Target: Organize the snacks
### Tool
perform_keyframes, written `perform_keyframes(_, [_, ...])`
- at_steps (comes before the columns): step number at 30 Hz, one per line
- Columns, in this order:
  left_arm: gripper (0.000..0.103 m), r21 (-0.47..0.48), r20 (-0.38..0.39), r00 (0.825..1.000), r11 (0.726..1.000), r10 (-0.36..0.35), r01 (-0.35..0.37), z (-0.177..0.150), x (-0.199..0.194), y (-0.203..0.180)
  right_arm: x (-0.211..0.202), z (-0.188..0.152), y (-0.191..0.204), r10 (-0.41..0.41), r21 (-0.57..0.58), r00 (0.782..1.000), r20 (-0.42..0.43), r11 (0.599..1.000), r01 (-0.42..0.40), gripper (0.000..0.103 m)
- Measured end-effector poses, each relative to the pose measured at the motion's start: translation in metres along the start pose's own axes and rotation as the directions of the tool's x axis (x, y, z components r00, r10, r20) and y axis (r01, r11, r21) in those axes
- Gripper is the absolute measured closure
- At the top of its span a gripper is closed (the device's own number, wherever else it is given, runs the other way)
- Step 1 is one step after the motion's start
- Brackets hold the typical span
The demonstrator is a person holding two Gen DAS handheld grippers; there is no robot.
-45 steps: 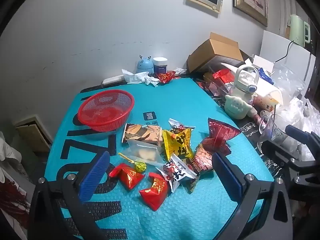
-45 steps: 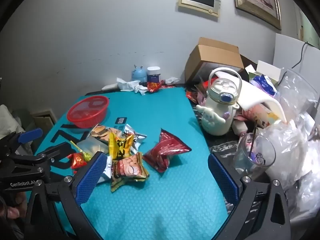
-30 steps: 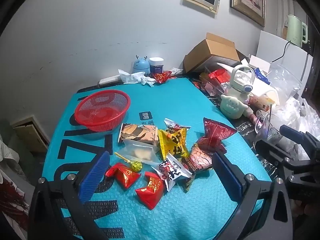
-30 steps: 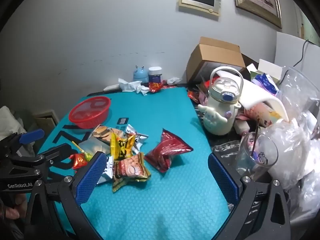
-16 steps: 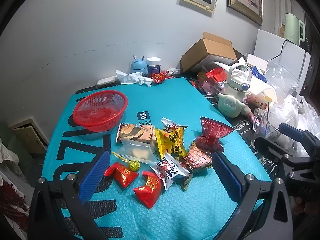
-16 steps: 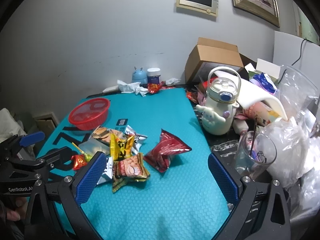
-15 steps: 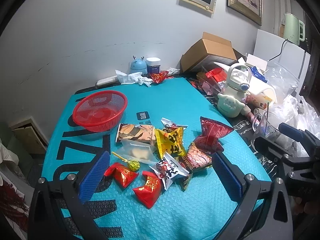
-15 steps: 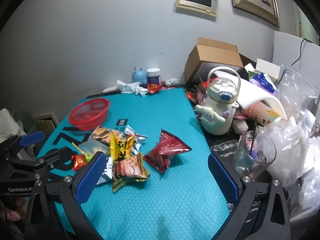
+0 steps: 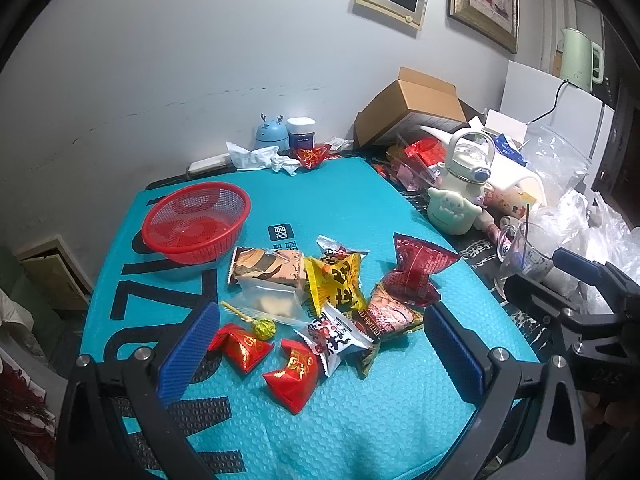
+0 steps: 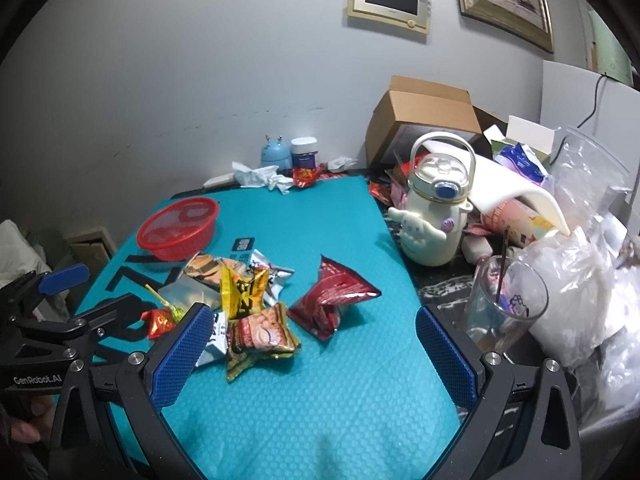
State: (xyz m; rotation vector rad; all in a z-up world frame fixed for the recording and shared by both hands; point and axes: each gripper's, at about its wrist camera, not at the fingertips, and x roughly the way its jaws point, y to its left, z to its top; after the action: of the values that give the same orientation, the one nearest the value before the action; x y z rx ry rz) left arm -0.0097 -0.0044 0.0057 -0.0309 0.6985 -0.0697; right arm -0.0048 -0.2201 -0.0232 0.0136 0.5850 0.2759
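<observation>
Both grippers, left and right, have drifted only slightly over the last second and hover short of the snacks with jaws spread wide and empty, so I judge no sorting has begun. The snacks lie heaped mid-mat. Just beyond them the red basket holds nothing; further right, a glass holds only a stick.
</observation>
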Motion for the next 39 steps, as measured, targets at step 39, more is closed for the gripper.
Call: perform_keyframes(39, [0.0,-0.014,0.025,1.0,1.0,0.001,0.0,-0.009,-0.021,-0.003,-0.016,-0.003,0.007,0.023,-0.013,0.999,0.028,1.0,-0.022,0.0])
